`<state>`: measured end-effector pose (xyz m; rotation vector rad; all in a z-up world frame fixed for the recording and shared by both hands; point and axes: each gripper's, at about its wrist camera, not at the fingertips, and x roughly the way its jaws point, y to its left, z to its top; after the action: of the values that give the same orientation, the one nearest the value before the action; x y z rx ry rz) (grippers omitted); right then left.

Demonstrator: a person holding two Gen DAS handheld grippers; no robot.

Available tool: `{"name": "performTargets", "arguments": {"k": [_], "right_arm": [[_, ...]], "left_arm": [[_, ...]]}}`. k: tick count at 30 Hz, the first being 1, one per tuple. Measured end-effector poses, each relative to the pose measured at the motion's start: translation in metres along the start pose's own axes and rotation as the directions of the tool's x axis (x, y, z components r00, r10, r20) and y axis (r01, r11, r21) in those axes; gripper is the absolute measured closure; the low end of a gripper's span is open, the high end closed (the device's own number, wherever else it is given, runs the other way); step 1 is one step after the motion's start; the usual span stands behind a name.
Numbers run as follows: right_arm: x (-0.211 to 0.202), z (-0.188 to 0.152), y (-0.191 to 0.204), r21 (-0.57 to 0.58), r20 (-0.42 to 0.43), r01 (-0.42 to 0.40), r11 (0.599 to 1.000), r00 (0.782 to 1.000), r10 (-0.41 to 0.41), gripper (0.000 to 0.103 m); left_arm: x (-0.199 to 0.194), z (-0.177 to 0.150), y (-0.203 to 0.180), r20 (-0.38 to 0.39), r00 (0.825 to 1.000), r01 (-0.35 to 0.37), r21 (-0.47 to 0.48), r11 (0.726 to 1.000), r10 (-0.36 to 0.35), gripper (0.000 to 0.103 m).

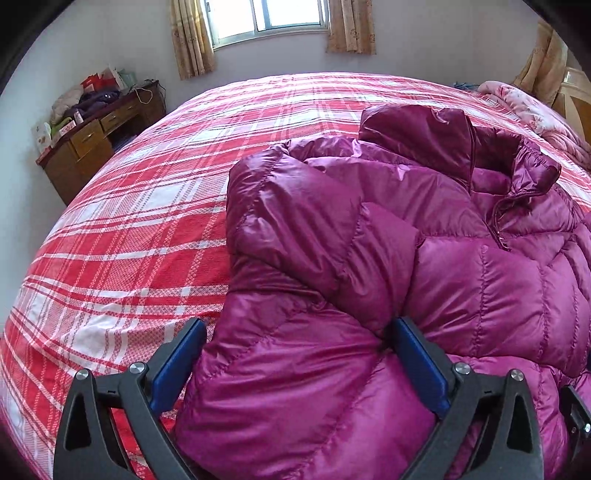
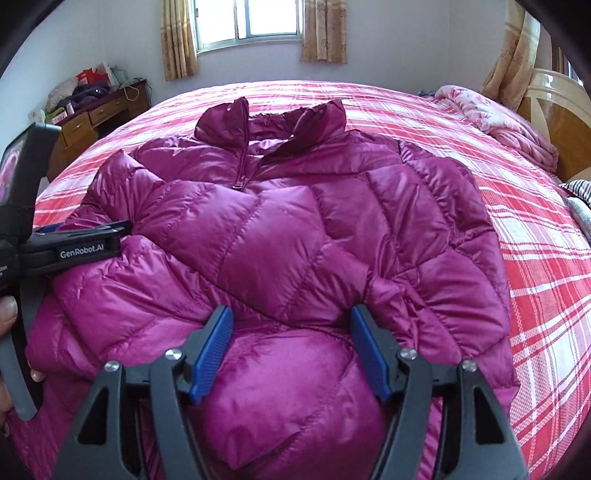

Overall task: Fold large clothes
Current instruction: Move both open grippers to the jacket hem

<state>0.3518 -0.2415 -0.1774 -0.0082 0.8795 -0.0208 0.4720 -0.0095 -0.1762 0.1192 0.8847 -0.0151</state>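
A magenta puffer jacket (image 2: 280,229) lies front-up on the red plaid bed (image 2: 535,258), collar toward the window and zip partly open. Its sleeves are folded in over the chest. My left gripper (image 1: 295,325) stands wide open astride the jacket's (image 1: 369,258) near left edge; puffy fabric bulges between the blue pads (image 1: 177,369), and one finger is over the bed sheet (image 1: 110,240). The right wrist view shows the left gripper (image 2: 122,225) from the side, with a hand (image 2: 7,314) on its handle. My right gripper (image 2: 291,314) is closed on a thick bulge of the jacket's near hem.
A wooden desk (image 1: 85,147) piled with bags and clothes stands by the wall at the back left. A window (image 2: 255,22) with curtains is behind the bed. A pink quilt (image 2: 495,122) and a headboard (image 2: 554,110) sit at the far right, striped cloth (image 2: 580,186) near them.
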Motion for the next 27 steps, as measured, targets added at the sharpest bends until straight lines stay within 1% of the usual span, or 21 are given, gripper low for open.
{"name": "performTargets", "arguments": {"k": [5,15,23,26,27], "right_arm": [[0.002,0.0,0.006,-0.034,-0.007,0.046,0.998,0.999,-0.046,0.034],[0.004,-0.001,0.014,-0.073,-0.008,0.098,0.993,0.995,-0.099,0.034],[0.005,-0.002,0.015,-0.078,-0.003,0.104,0.992,0.995,-0.104,0.033],[0.005,-0.002,0.015,-0.074,-0.002,0.1,0.992,0.995,-0.1,0.033],[0.005,-0.002,0.015,-0.071,-0.002,0.098,0.993,0.995,-0.098,0.033]], "left_arm": [[-0.001,-0.001,-0.004,0.008,1.0,-0.021,0.014,1.0,0.021,0.002],[-0.002,-0.001,-0.006,0.019,0.999,-0.037,0.024,0.999,0.037,0.002],[-0.006,0.0,-0.004,0.016,0.999,-0.035,0.021,0.999,0.034,0.002],[-0.023,0.002,-0.007,0.056,0.996,-0.066,0.045,0.997,0.064,0.002],[-0.033,0.003,-0.008,0.075,0.995,-0.063,0.053,0.997,0.059,0.002]]}}
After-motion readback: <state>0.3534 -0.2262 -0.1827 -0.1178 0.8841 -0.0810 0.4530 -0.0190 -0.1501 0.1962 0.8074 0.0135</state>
